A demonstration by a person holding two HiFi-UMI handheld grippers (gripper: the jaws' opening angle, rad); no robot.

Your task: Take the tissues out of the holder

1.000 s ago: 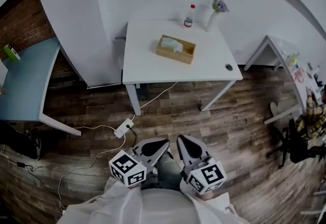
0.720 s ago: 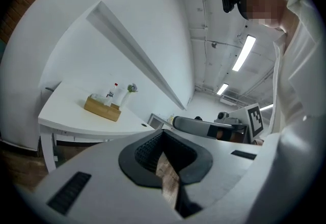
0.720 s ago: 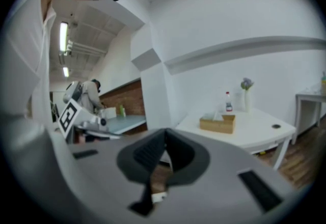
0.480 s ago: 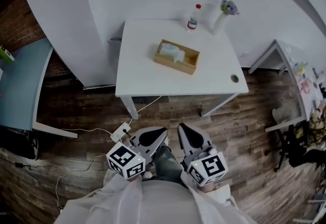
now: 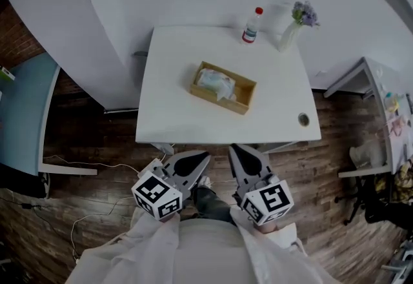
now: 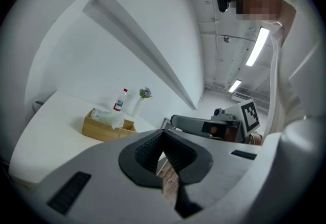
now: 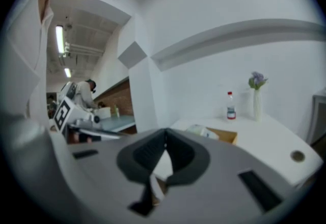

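A wooden holder (image 5: 240, 97) lies on the white table (image 5: 168, 115), and a pack of tissues (image 5: 215, 82) sits in its left half. Both grippers are held low by the person's body, short of the table's near edge and well apart from the holder. The left gripper (image 5: 191, 161) is shut with nothing in it, and so is the right gripper (image 5: 244, 156). In the left gripper view the holder (image 6: 102, 130) and tissues (image 6: 106, 116) lie far ahead of the left gripper (image 6: 163, 136). Beyond the right gripper (image 7: 165, 137) in its own view are the holder (image 7: 225, 135) and tissues (image 7: 201, 130).
A plastic bottle (image 5: 251, 26) and a vase of flowers (image 5: 298, 22) stand at the table's far edge. A cable hole (image 5: 303, 119) is near its right front corner. A blue desk (image 5: 22, 108) is at the left, another desk (image 5: 377, 115) at the right. White cables (image 5: 84, 163) lie on the wooden floor.
The table and holder have come nearer and lower in the head view as the person has stepped toward them. Both grippers have stayed shut by the body.
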